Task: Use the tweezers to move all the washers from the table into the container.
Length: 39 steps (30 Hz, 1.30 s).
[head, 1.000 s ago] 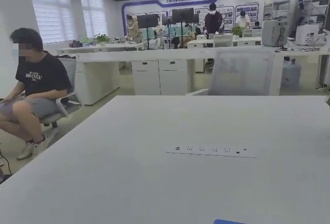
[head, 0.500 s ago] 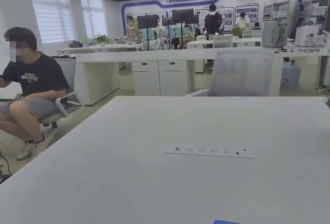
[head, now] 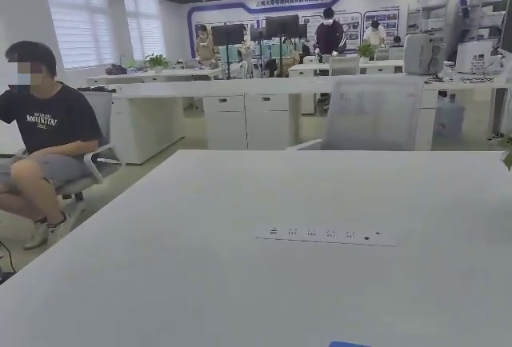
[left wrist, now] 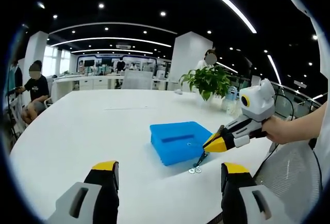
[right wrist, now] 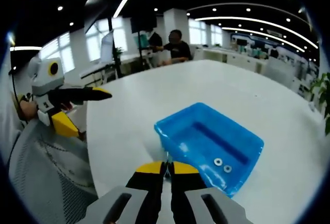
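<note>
A blue container [right wrist: 234,154] sits on the white table [right wrist: 124,115] with two washers [right wrist: 223,165] inside it. My right gripper [right wrist: 166,168] is shut on thin tweezers [right wrist: 166,157] just short of the container's near corner. From the left gripper view, the right gripper [left wrist: 207,145] points the tweezers [left wrist: 201,159] down at a few washers [left wrist: 195,170] lying on the table beside the blue container [left wrist: 178,141]. My left gripper [left wrist: 170,175] is open and holds nothing, a little back from the container. It appears as the left gripper [right wrist: 94,113] off the table edge.
A power strip [head: 326,235] is set into the table [head: 200,267], and a blue sliver of the container [head: 350,344] peeks in at the bottom edge. A potted plant [left wrist: 209,82] stands at the far table edge. A person [head: 40,135] sits to the left. A mesh chair back [right wrist: 46,182] is close by.
The head view has shifted slightly. The seated person on the left has raised a hand to the face. No task object has visibly moved.
</note>
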Tool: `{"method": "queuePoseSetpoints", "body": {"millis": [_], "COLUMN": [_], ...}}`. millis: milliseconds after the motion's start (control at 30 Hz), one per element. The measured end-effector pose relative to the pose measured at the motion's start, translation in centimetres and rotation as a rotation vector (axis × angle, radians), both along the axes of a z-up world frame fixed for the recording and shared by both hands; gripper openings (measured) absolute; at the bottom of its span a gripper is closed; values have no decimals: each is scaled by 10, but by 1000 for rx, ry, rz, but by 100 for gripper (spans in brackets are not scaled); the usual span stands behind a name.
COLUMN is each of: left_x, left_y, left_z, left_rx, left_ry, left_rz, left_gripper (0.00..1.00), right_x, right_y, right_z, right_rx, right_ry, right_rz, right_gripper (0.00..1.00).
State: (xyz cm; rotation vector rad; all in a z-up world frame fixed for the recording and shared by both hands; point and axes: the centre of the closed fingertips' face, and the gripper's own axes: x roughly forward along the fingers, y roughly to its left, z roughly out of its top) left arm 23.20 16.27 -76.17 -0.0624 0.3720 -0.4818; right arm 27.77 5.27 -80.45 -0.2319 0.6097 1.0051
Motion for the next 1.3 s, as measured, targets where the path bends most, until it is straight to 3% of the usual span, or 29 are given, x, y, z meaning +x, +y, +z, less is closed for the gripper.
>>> {"method": "queuePoseSetpoints", "body": {"millis": [300, 433, 600, 1067, 1300], "left_x": [0, 0, 0, -1, -1], "left_y": [-1, -1, -2, -3, -3], "left_z": [0, -1, -1, -1, -1], "left_rx": [1, 1, 4, -6, -5], "left_ry": [3, 5, 6, 10, 9], "left_rz": [-5, -7, -11, -18, -18], "left_gripper": [82, 82, 82, 82, 82], "right_x": [-9, -10, -7, -10, -15], "right_y": [-6, -11, -11, -4, 1], "right_z": [1, 3, 8, -2, -1], "right_rx": [-32, -73, -56, -56, -71], "right_ry": [24, 6, 9, 67, 37], "right_rz": [25, 57, 65, 102, 152], "right_gripper": [1, 3, 3, 3, 3]}}
